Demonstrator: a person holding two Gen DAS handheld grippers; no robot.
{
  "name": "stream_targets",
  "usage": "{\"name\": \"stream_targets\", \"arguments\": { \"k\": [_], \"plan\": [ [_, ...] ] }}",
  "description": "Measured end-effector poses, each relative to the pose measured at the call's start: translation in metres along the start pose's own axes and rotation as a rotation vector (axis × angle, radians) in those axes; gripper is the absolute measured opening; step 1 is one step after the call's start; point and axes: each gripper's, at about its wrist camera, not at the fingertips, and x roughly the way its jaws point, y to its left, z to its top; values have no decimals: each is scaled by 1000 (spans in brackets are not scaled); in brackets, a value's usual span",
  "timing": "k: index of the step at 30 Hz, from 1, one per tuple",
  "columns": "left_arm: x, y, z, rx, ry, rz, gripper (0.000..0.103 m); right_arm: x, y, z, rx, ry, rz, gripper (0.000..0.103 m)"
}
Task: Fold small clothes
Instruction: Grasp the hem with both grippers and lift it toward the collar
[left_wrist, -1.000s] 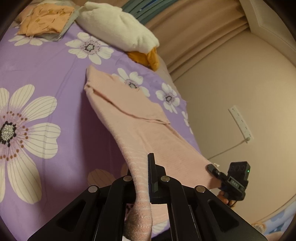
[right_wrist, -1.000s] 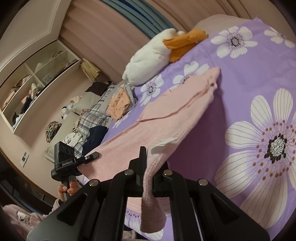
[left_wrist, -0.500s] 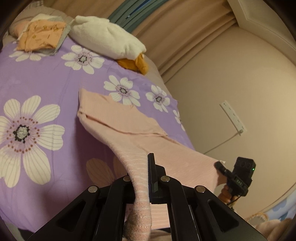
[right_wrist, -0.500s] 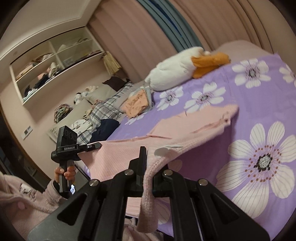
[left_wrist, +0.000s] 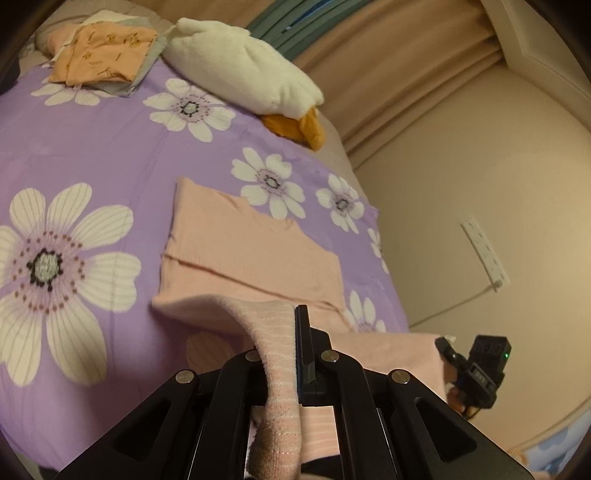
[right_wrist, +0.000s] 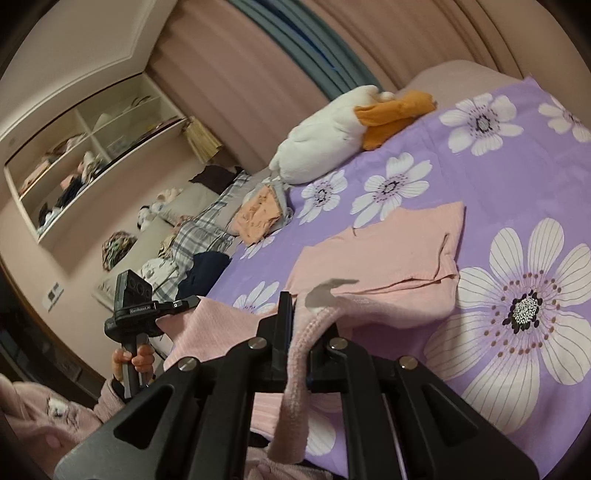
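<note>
Mid-fold: my left tool (left_wrist: 295, 354) and right tool (right_wrist: 295, 350) each pinch the pink top's (left_wrist: 255, 258) hem; next, carry it toward the plush duck (left_wrist: 240, 74).

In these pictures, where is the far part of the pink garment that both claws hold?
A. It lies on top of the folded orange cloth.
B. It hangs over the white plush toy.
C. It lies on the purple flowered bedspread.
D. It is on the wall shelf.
C: the pink garment lies flat on the purple flowered bedspread, apart from the white plush toy and the folded orange cloth.
</note>
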Motion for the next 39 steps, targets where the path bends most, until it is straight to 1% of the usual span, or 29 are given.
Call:
{"name": "stream_targets", "arguments": {
  "k": [7,13,16,23,29,31,33,34,35,36,37,39],
  "plan": [
    [36,22,45,-61,5,34,0,30,-35,36,106,1,-36,8],
    [78,41,75,-91,57,93,0,65,-68,66,173,26,-85,8],
    [103,58,87,-136,93,110,0,84,-88,76,213,51,-115,8],
    [146,91,109,-246,144,153,0,130,-136,88,327,124,-199,8],
    [172,114,117,-328,190,184,0,160,-169,90,413,189,-258,9],
    [174,120,117,-362,208,177,0,165,-176,89,444,207,-271,14],
    [171,125,116,-380,225,155,2,164,-182,88,489,214,-262,42],
    [171,124,117,-380,230,154,14,162,-183,89,501,209,-247,44],
    [168,124,117,-381,234,153,25,159,-183,89,505,203,-236,45],
    [165,126,117,-390,235,138,52,157,-181,90,500,203,-237,45],
    [162,125,118,-400,226,123,68,154,-180,91,500,202,-232,45],
    [156,126,122,-416,199,105,69,152,-181,90,518,207,-203,45]
  ]
}}
